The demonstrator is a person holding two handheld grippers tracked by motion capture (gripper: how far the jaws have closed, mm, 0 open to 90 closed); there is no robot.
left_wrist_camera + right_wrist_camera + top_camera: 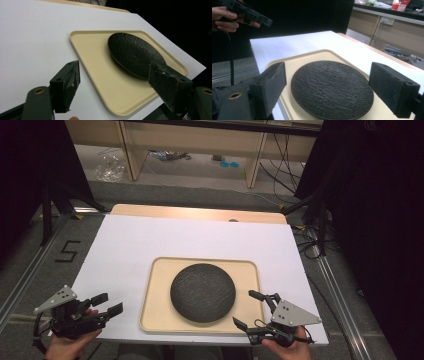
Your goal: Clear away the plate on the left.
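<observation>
1. The black plate lies flat on the tan tray, near the front of the white worktop.
2. The right gripper is nearer; the plate sits just left of it.
3. The left gripper is farther off.
4. Both have their jaws wide apart, holding nothing.
5. The plate is round, dark and bumpy.

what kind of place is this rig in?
Probably a lab or workshop recording station: a white-covered table inside metal floor rails, loose cables on the floor, and workbenches behind.
</observation>
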